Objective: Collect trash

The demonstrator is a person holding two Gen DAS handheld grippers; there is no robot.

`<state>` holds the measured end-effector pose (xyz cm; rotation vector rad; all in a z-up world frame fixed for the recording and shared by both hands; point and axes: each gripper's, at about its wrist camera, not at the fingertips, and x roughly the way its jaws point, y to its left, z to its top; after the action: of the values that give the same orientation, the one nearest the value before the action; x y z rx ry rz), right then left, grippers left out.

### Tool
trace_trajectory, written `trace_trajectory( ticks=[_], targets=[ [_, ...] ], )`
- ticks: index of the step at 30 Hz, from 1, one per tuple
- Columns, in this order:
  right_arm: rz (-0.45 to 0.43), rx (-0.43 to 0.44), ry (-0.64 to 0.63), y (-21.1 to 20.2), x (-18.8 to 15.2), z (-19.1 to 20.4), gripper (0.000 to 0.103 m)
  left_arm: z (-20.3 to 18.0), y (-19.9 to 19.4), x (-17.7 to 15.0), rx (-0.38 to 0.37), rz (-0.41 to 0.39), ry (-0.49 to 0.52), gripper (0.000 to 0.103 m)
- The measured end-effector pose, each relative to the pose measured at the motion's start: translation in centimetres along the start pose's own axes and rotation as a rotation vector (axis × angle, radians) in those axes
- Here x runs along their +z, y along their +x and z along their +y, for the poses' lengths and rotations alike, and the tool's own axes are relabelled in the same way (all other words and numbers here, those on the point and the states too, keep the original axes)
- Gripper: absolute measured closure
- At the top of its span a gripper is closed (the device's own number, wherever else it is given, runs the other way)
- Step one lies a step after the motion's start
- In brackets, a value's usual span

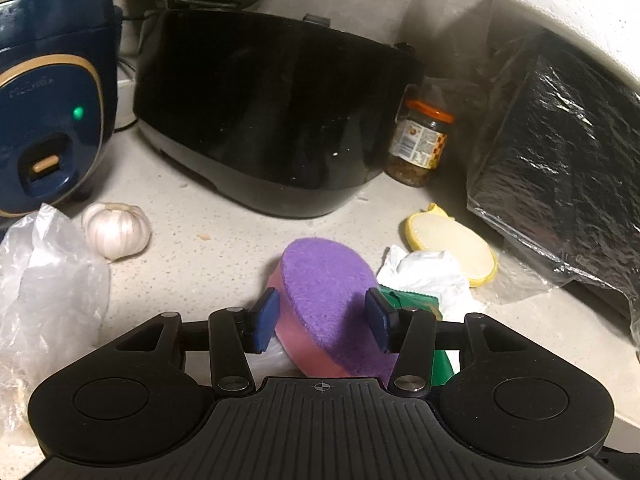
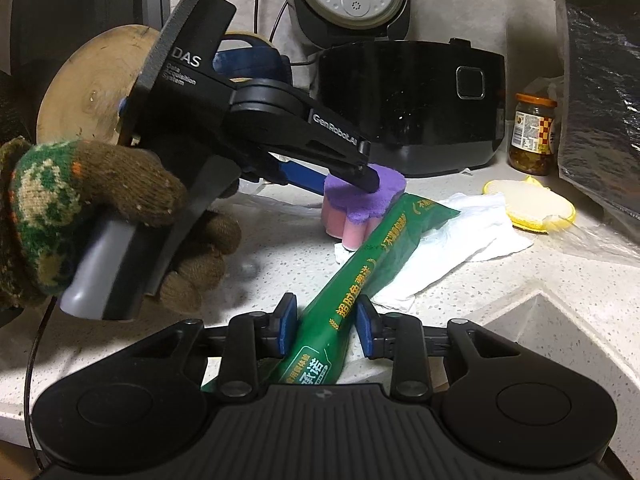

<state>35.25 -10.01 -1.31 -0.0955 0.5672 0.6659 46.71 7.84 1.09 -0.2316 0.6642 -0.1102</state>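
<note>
A purple-topped pink sponge (image 1: pixel 328 304) lies on the counter between the fingers of my left gripper (image 1: pixel 322 320). Its jaws stand wide open and do not press on the sponge. From the right wrist view that gripper (image 2: pixel 360 174), held by a gloved hand (image 2: pixel 120 208), hovers over the sponge (image 2: pixel 368 200). A long green wrapper (image 2: pixel 360 276) runs from the sponge's side down between the pads of my right gripper (image 2: pixel 326 330), which is shut on it. Under the wrapper lies a crumpled white tissue (image 2: pixel 460 232); in the left wrist view the tissue (image 1: pixel 424 272) sits right of the sponge.
A black cooker (image 1: pixel 272 120), a blue cooker (image 1: pixel 44 112) and a jar (image 1: pixel 422 144) stand behind. A garlic bulb (image 1: pixel 116 228) and a clear plastic bag (image 1: pixel 48 280) lie left, a yellow scrub pad (image 1: pixel 452 244) and a foil-wrapped box (image 1: pixel 560 160) right. A sink edge (image 2: pixel 540 320) lies at the right.
</note>
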Motion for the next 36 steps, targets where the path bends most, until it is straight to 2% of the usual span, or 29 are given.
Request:
trace_trajectory(
  ticks=[6,8,9,10,14,18,23,25,28,30,31,33,34,35,36],
  targets=[
    [-0.002,-0.001,0.009,-0.1,0.1,0.2,0.071,-0.6,-0.4,0.5,0.016,0.044,0.045,0.052],
    [-0.002,0.001,0.015,-0.2,0.1,0.2,0.071,-0.7,-1.1,0.5,0.023,0.05,0.043,0.056],
    [-0.002,0.003,0.018,-0.3,0.0,0.2,0.071,-0.8,-1.4,0.4,0.023,0.042,0.059,0.062],
    [-0.001,0.003,0.022,-0.3,0.1,0.1,0.071,-0.9,-1.9,0.2,0.026,0.026,0.085,0.064],
    [0.002,0.03,0.047,-0.8,0.0,-0.1,0.072,-1.7,-4.3,-1.0,0.024,-0.005,0.186,0.066],
    [0.004,0.107,0.063,-1.7,-0.3,0.3,0.072,-1.4,-7.1,-2.3,-0.011,0.007,0.209,0.069],
    [-0.006,0.144,0.032,-2.3,-0.5,1.4,0.072,-0.8,-11.6,-4.3,-0.036,0.02,0.247,0.082],
    [-0.008,0.115,0.025,-1.9,-0.2,1.5,0.073,-0.5,-12.6,-5.0,-0.038,0.033,0.238,0.086],
    [-0.03,-0.033,0.018,-0.8,0.5,1.2,0.074,0.6,-13.4,-5.4,-0.043,0.047,0.184,0.087],
    [-0.045,-0.085,0.05,-0.5,0.8,0.3,0.073,1.2,-13.9,-5.4,-0.052,0.035,0.155,0.087],
    [-0.055,-0.087,0.063,-0.7,0.9,-0.2,0.07,1.5,-14.2,-5.5,-0.061,0.026,0.147,0.087],
    [-0.081,-0.072,0.07,-1.5,0.9,-0.6,0.055,2.1,-14.7,-5.4,-0.087,0.014,0.129,0.085],
    [-0.104,-0.063,0.062,-2.1,0.8,-0.6,0.042,2.5,-15.0,-5.3,-0.097,0.006,0.111,0.085],
    [-0.124,-0.054,0.048,-2.8,0.8,-0.4,0.033,2.9,-15.3,-5.2,-0.1,-0.003,0.089,0.085],
    [-0.139,-0.039,0.023,-3.2,0.8,-0.1,0.031,3.3,-15.4,-5.0,-0.096,-0.015,0.064,0.084]
  ],
)
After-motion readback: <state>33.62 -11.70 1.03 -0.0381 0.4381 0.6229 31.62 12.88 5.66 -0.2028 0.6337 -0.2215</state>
